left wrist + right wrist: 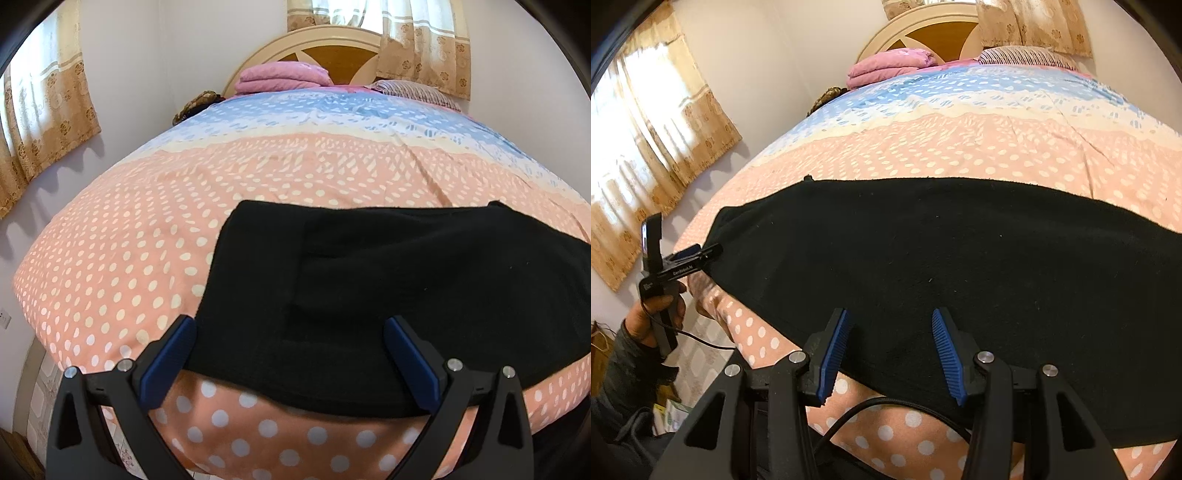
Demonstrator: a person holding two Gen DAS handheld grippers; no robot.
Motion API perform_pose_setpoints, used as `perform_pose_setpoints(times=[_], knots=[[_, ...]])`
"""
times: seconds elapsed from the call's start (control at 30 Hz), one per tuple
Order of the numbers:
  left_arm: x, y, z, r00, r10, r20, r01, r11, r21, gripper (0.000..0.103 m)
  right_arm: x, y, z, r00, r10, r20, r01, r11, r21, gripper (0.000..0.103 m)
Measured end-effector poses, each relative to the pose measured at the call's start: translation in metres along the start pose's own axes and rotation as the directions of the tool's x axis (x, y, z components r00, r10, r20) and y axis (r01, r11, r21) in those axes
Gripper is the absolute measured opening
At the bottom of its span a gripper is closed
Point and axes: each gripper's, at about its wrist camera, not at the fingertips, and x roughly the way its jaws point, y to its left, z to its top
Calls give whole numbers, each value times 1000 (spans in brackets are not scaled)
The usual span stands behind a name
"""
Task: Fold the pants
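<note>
Pants (923, 266) are being framed on the bed (129, 240) by both parted grippers, left gripper (290, 338) wide at 9 o'clock, right gripper (888, 332) narrower at 6 o'clock.

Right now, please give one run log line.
pants: flat on bed | left gripper: open | right gripper: open, over near hem

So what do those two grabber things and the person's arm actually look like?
Each gripper, left and right, is a black plastic frame with silver bolts and two fingers faced with ribbed blue pads. Seen from the right one, the left gripper has a white printed label on its side and a thin black cable trailing from its handle. The hand holding it comes out of a dark grey sleeve.
</note>
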Motion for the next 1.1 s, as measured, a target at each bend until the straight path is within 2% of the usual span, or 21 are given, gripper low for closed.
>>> perform_pose_setpoints(times=[0.3,0.43,0.53,0.57,0.63,0.7,0.77,0.87,0.93,1.0,1.1], knots=[[0,-13,3,1000,3,0,-3,1000,24,103,-5,-3,0,999,37,6,-37,999,9,49],[6,-13,-1,1000,7,6,-7,1000,28,103,-21,-16,-2,999,-43,28,42,999,8,50],[0,-19,3,999,38,20,-38,999,19,103,-37,-40,-3,998,-45,48,42,997,64,50],[-3,-22,5,999,38,31,-38,999,19,103,-43,-45,-4,996,-71,57,66,995,75,52],[-10,-32,9,999,5,47,-6,1000,25,103,-55,-56,-4,987,-136,86,128,988,88,53],[-19,-49,13,997,-37,70,33,998,53,103,-68,-74,-5,982,-156,110,141,981,136,56],[-23,-70,16,994,-79,74,71,992,104,103,-70,-92,-6,976,-198,85,179,965,191,58],[-20,-96,16,992,-120,47,112,983,142,103,-81,-107,-7,987,-139,84,116,965,237,58],[-20,-112,16,987,-158,30,151,975,162,103,-96,-108,-6,977,-189,100,163,961,222,58],[-22,-129,15,985,-170,32,160,966,202,103,-115,-115,-7,960,-246,130,217,954,204,58],[-25,-150,10,983,-179,28,167,955,247,103,-161,-149,-15,931,-310,191,252,927,278,58]])
